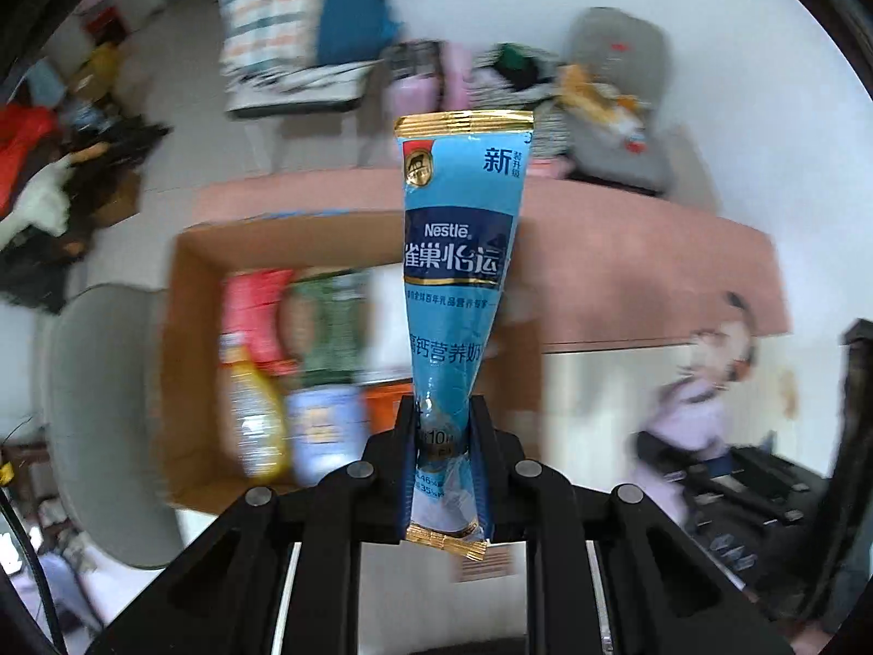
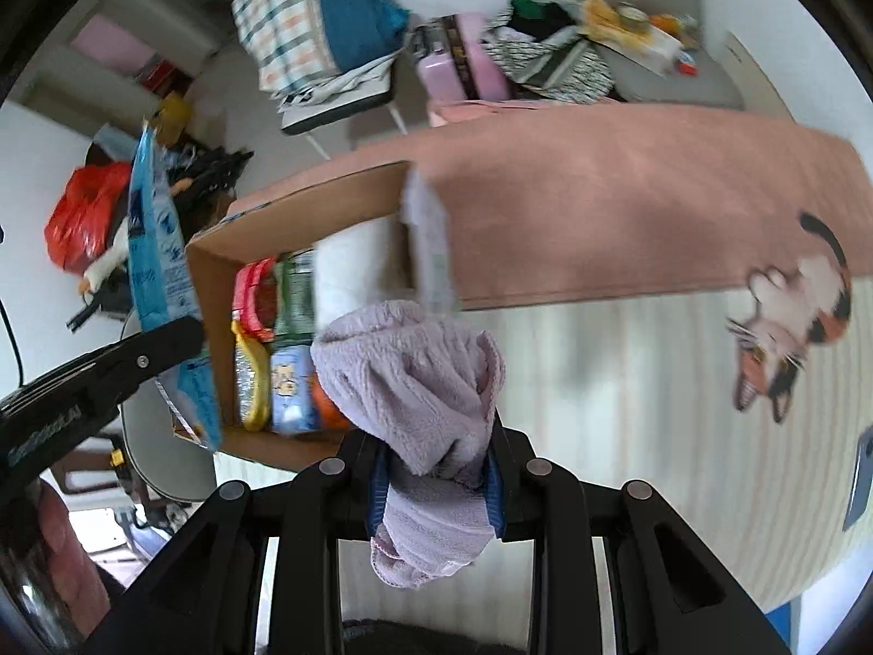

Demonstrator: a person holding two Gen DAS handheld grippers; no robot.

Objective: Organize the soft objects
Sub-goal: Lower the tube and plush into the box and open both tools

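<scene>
Our left gripper has its fingers clenched on the lower end of a blue Nestlé sachet, which stands upright above the open cardboard box; our right gripper grips a bunched lilac towel between its fingers, just beside the box's near corner. The box, holding packets and a yellow bottle, sits by the left edge of the pink mat.

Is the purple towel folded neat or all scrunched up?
Scrunched up. The purple towel bulges in loose, rumpled folds above the right gripper, which is shut on it, and a ragged end hangs below the fingers.
</scene>
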